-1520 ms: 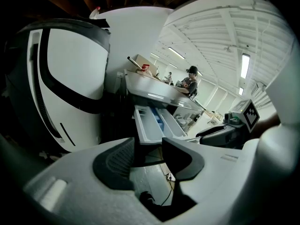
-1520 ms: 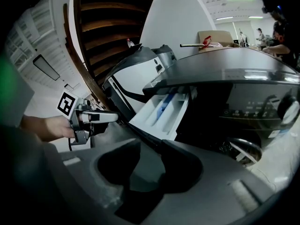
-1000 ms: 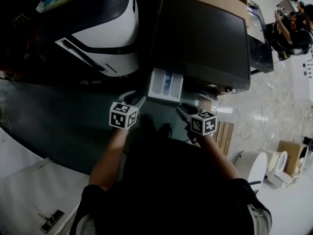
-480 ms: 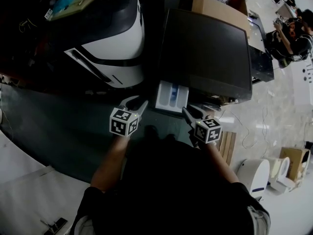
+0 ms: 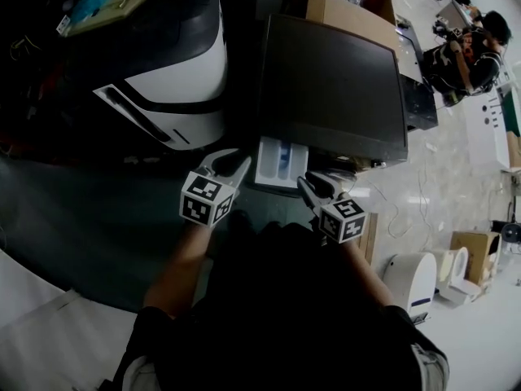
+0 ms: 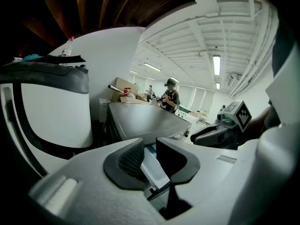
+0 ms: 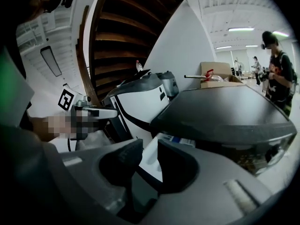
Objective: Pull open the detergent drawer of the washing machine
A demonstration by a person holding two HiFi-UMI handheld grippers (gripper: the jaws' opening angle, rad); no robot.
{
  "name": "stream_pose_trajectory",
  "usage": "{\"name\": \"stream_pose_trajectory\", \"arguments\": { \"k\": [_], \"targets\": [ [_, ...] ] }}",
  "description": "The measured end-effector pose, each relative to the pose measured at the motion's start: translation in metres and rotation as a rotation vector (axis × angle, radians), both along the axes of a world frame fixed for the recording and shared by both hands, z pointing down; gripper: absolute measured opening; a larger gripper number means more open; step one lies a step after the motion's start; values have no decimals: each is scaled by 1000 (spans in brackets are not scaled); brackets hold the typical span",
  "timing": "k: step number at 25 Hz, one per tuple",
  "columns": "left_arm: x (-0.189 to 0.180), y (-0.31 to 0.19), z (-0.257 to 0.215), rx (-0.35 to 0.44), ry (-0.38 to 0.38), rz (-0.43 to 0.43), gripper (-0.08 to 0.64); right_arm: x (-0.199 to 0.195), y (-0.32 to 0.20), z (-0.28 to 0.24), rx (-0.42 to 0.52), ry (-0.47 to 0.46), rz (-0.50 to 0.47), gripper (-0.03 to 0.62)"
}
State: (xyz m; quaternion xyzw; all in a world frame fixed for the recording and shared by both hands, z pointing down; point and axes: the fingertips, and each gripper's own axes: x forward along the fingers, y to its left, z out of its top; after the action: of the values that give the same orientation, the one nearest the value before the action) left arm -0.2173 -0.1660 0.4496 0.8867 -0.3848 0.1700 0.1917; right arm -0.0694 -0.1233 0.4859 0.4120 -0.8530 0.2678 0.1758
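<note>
You stand in a big open workroom. A dark floor (image 5: pixel 89 210) lies under you and to your left, and pale glossy tiles (image 5: pixel 456 169) spread out to your right, where a person (image 5: pixel 472 47) stands well apart. Strip lights (image 6: pixel 216 64) run along the white ceiling, and the underside of wooden stairs (image 7: pixel 126 32) shows above the appliances. The washing machine (image 5: pixel 334 80), with its dark flat top, sits straight ahead, just beside a white-and-black appliance (image 5: pixel 175 80). Its detergent drawer (image 5: pixel 281 161) stands pulled out of the front at the machine's left corner, towards you. It is a white tray split into compartments with a blue insert, and you cannot tell what lies in them. An open cardboard box (image 5: pixel 350 10) sits at the machine's far edge with something red in it. Your left tongs (image 5: pixel 236 161) hover just left of the drawer and your right tongs (image 5: pixel 309 186) just right of it, neither touching. Both pairs of jaws have just been closing and now stand a narrow gap apart, gripping nothing; the drawer shows beyond each gap. Black-and-white square markers cover the cube (image 5: pixel 203 200) on each of the tongs
</note>
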Motion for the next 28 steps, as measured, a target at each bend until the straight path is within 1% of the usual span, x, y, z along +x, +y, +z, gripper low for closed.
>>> {"name": "stream_pose_trajectory", "arguments": {
  "k": [2, 4, 7, 10, 14, 18, 21, 25, 28],
  "targets": [
    [2, -2, -4, 16, 1, 3, 86, 8, -1, -5, 26, 37, -2, 104],
    [3, -1, -9, 26, 7, -4, 83, 14, -6, -10, 43, 44, 6, 101],
    [2, -3, -22, 50, -1, -15, 74, 15, -21, -24, 76, 24, 0, 91],
    [5, -12, -42, 91, -25, -34, 61, 12, -39, -52, 145, -12, -46, 83],
    [23, -26, -73, 159, -48, -67, 54, 26, -62, -91, 237, -61, -101, 52],
    [50, -37, -108, 225, -20, -120, 44, 55, -84, -134, 326, -96, -117, 23],
    [76, -48, -133, 289, -21, -145, 35, 72, -94, -164, 385, -133, -138, 6],
    [102, -53, -159, 350, 35, -195, 19, 87, -87, -183, 428, -159, -180, 3],
    [111, -55, -172, 377, 57, -217, 11, 92, -85, -196, 454, -222, -183, 3]
  ]
}}
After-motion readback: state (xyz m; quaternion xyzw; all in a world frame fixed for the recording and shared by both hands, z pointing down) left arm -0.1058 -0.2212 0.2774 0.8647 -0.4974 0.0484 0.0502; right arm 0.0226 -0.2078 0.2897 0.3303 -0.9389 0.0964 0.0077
